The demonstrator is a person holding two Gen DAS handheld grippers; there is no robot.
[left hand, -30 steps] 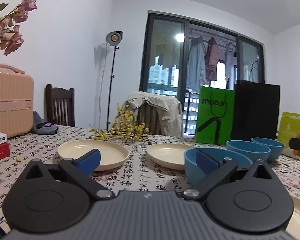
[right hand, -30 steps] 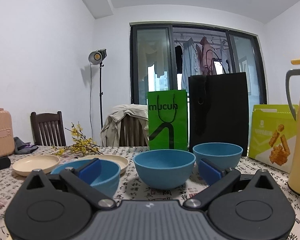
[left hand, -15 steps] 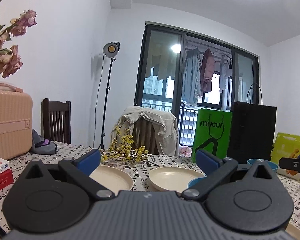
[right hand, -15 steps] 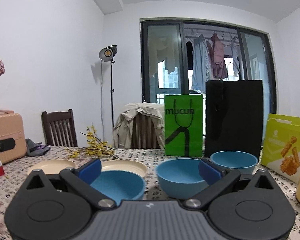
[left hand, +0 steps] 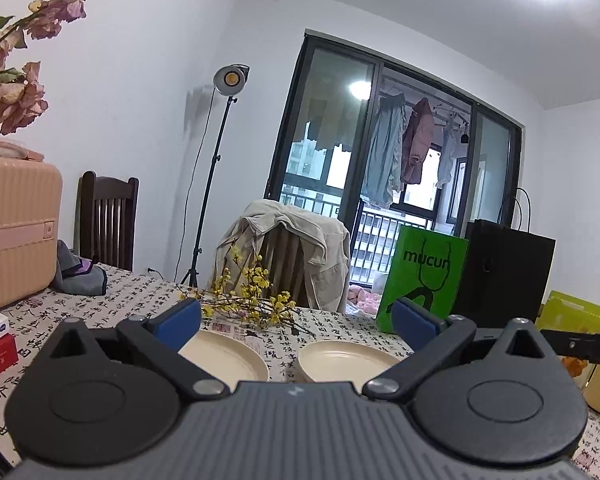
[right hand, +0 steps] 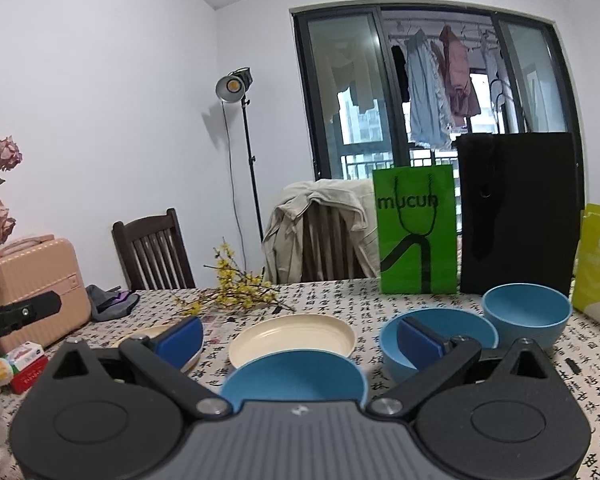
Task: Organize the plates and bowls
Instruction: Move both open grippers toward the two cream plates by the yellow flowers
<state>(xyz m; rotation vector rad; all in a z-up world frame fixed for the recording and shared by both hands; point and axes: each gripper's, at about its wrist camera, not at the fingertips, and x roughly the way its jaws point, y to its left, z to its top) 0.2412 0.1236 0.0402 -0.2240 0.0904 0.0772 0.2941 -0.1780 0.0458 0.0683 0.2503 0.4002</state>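
Room: white-walled dining room; balcony door with hanging laundry behind the table (right hand: 332, 300), which wears a calligraphy-print cloth.
Progress: by my judgement barely begun; nothing is stacked, every dish sits on its own.
Left gripper (left hand: 296, 324): mine, wide open and empty, raised above the cloth.
Right gripper (right hand: 300, 338): also spread wide, holding nothing.
Plates: two cream plates just ahead of my left gripper, the left plate (left hand: 230, 360) behind its left finger, the right plate (left hand: 346, 360) between the fingers; well apart.
Bowls: nearest blue bowl (right hand: 296, 376) directly under my right gripper; middle blue bowl (right hand: 468, 336) behind its right finger; far blue bowl (right hand: 526, 312) beyond, to the right.
Contents: all bowls and plates look empty.
Left to do: likely nest the three bowls and stack the plates.
Clutter: yellow flower sprigs (right hand: 236, 292), green mucun bag (right hand: 416, 236) and black bag (right hand: 516, 212) ahead.
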